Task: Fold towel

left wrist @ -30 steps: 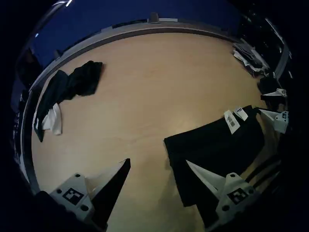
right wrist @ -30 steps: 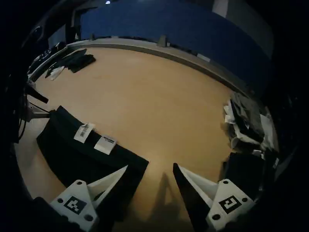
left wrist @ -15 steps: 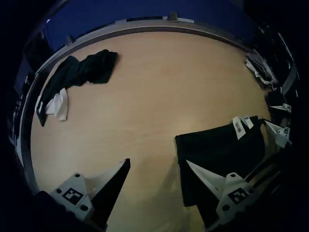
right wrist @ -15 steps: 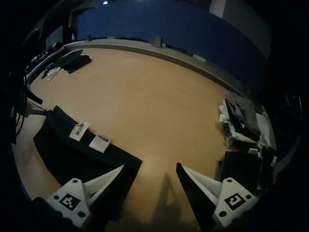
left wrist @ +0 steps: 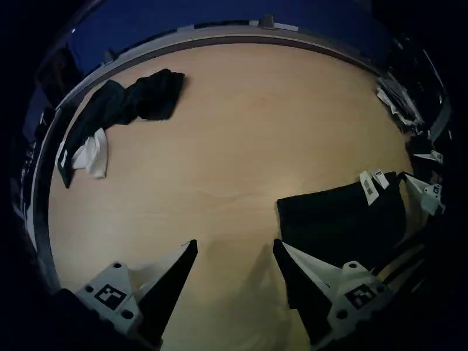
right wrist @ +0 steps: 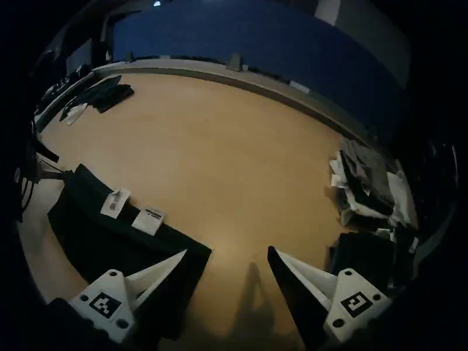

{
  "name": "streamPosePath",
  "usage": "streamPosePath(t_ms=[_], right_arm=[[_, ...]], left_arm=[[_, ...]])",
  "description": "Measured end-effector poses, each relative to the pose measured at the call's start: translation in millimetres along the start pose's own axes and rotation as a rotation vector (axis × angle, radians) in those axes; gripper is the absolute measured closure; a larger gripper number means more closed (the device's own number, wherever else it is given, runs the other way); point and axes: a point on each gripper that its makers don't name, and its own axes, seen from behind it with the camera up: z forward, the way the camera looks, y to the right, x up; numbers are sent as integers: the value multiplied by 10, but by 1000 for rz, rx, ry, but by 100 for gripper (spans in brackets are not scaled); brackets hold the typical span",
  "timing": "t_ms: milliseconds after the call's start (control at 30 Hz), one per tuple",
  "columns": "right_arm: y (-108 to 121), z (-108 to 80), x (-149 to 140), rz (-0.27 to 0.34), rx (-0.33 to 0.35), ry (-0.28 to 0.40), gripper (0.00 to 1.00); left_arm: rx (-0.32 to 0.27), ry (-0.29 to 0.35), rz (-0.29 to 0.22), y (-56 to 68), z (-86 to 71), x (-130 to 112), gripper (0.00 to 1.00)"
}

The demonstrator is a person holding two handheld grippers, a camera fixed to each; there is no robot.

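Note:
A dark towel [left wrist: 342, 219] lies flat and folded on the wooden table, with two white tags [left wrist: 372, 182] at its far edge. In the left gripper view my left gripper [left wrist: 235, 248] is open over bare wood just left of the towel, and its right finger overlaps the towel's near corner. In the right gripper view the same towel [right wrist: 111, 243] with its tags [right wrist: 131, 212] lies at the lower left. My right gripper [right wrist: 228, 257] is open, its left finger over the towel's right corner. The right gripper's fingers [left wrist: 426, 190] show at the towel's far right.
A heap of dark cloth with a white piece [left wrist: 114, 114] lies at the table's far left. A pile of grey and white cloths [right wrist: 371, 187] and a dark folded stack [right wrist: 365, 257] sit at the right. A blue partition [right wrist: 263, 47] runs behind the table's raised edge.
Both views have drifted slightly: the towel has moved right in the left gripper view and left and lower in the right gripper view. Both grippers stay open.

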Motion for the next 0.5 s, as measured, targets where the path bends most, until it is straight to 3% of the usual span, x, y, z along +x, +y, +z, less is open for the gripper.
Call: streamPosePath(t_ms=[267,500], right_arm=[[18,59,27,2,-7,-6,1],[72,60,58,9,-22,2,0]], left_arm=[[-9,-7,38,39,-19,-14,3],[-1,-1,27,12,-12,24,4]])
